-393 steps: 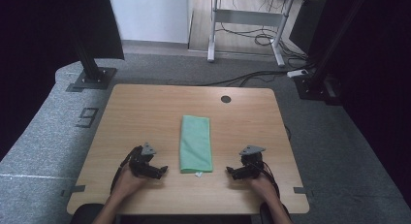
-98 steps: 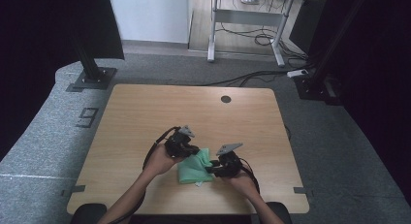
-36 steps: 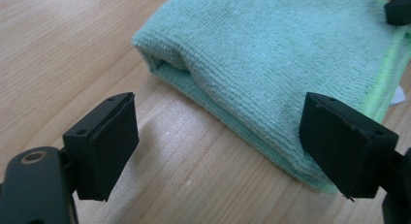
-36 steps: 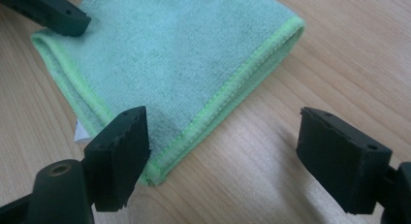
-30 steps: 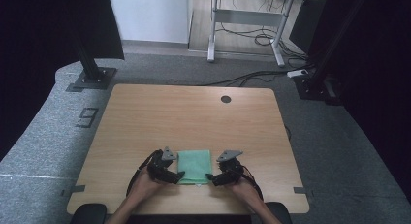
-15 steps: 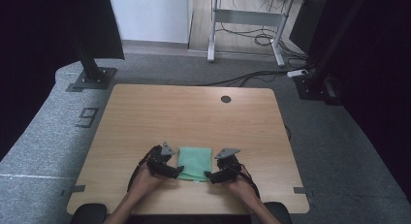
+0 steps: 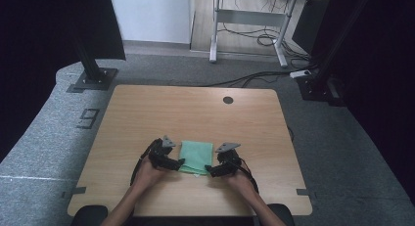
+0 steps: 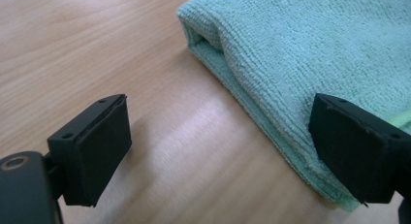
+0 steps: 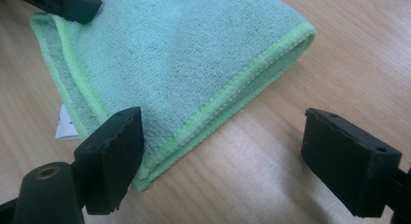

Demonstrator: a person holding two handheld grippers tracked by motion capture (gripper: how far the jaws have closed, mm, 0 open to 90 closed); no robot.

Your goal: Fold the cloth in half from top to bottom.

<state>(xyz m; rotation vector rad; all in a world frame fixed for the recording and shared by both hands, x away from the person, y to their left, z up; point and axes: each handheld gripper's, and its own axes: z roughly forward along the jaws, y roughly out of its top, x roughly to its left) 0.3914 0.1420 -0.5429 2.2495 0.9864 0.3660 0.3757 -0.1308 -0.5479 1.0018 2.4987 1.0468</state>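
Our left gripper has its jaws spread wide with nothing between the pads; they have just been opening. One jaw stands over bare wood and the other rides at the cloth's edge, so in the left gripper view the green cloth lies ahead and to one side, its folded edge running slantwise away from us and gaping in a small open loop at the far corner. Our right gripper is spread wide as well and holds nothing. In the right gripper view one jaw sits at the near corner of the cloth, right by its bright stitched hem, and the other stands off over the wood, with a small white label peeking from under the cloth's corner. From the high view the cloth is folded into a compact block near the front edge of the worktop, a little left of the middle, its slightly longer side running from front to back. The left gripper and right gripper flank it, each just beside a side edge and about equally near. We judge either hand could reach it: the cloth lies inward from both pairs of jaws, between them.
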